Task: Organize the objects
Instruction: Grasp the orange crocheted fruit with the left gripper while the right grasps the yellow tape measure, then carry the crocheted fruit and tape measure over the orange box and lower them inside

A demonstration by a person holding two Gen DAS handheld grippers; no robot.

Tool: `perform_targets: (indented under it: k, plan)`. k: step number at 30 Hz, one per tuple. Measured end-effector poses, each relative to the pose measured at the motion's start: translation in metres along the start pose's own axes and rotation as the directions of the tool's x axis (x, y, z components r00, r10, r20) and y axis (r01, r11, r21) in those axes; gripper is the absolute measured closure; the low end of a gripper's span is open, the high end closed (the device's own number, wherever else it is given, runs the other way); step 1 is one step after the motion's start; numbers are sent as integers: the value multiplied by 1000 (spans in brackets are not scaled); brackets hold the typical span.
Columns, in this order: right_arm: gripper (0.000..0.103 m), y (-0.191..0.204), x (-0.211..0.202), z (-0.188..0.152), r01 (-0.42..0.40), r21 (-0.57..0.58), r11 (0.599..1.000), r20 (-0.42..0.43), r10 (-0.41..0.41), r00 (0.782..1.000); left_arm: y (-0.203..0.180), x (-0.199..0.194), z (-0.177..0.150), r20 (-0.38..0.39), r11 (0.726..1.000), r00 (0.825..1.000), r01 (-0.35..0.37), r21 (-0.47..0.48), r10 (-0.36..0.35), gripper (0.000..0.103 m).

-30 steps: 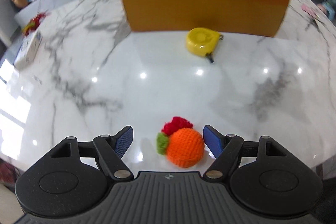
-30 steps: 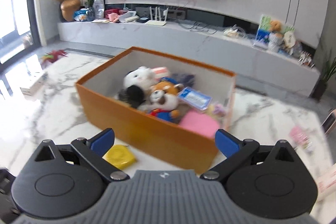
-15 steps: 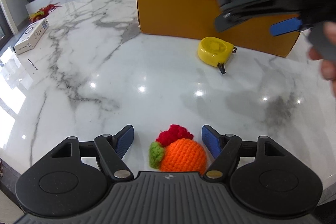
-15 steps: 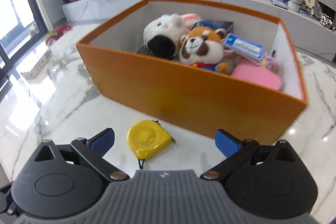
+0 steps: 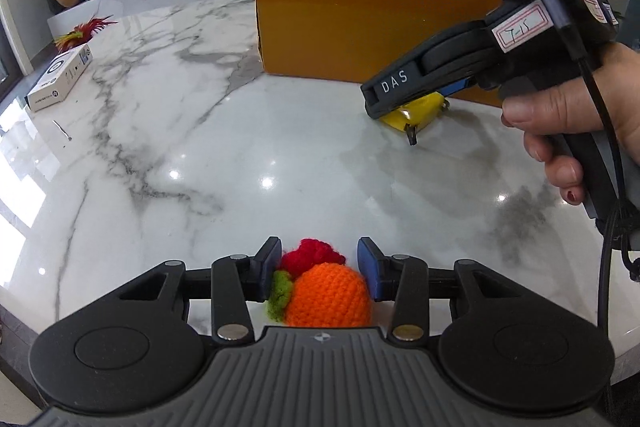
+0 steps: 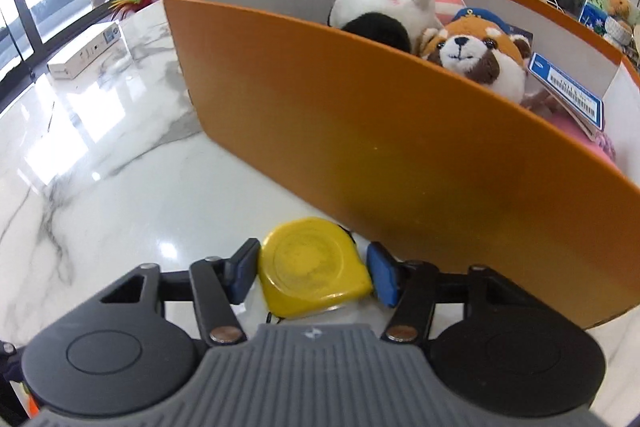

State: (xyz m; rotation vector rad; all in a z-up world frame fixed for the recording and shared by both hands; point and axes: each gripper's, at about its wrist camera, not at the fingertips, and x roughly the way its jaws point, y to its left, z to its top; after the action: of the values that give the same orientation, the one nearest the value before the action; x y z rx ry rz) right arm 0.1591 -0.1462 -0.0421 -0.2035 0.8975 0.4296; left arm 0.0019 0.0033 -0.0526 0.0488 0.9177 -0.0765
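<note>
On the table [image 5: 168,131] there were one crocheted orange [image 5: 327,297], one yellow tape measure [image 6: 314,267], one white carton [image 5: 60,77] and one orange box [image 6: 360,131]. Two plush animals showed inside it: one white [image 6: 392,1], one brown [image 6: 476,57]. Two tongs were present: left [image 5: 319,269], right [image 6: 312,273].

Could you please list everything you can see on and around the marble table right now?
Crocheted fruit: one, orange with red and green tufts, on the table between the left gripper's fingers.
Tape measure: one, yellow, on the table by the box's front wall, between the right gripper's fingers.
Box: one, orange outside and white inside, on the table.
Plush toys: a white-and-black one and a red panda, inside the box.
Barcode card: one, blue and white, inside the box.
Small carton: one, white, at the table's left edge.
Marble table: one, white with grey veins.
Left gripper: black, blue pads, closing around the fruit.
Right gripper: black, blue pads, flanking the tape measure.
</note>
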Motion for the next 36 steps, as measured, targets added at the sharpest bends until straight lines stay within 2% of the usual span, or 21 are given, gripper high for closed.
perform_targets:
  k: [8, 21, 30, 36]
  plan:
    - [44, -4, -13, -5, -37, 8, 999, 3, 37, 999, 4, 0, 1, 4, 1000, 1000, 24, -19, -24, 56]
    - [44, -7, -46, -11, -31, -24, 999, 22, 31, 999, -4, -5, 4, 36, 1000, 999, -4, 2, 4, 56]
    - [44, -20, -86, -24, -31, -4, 1000, 59, 31, 998, -9, -15, 8, 59, 1000, 998, -16, 5, 16, 56]
    - [44, -33, -125, -33, -26, 15, 1000, 114, 24, 993, -11, -34, 31, 114, 1000, 993, -3, -28, 6, 56]
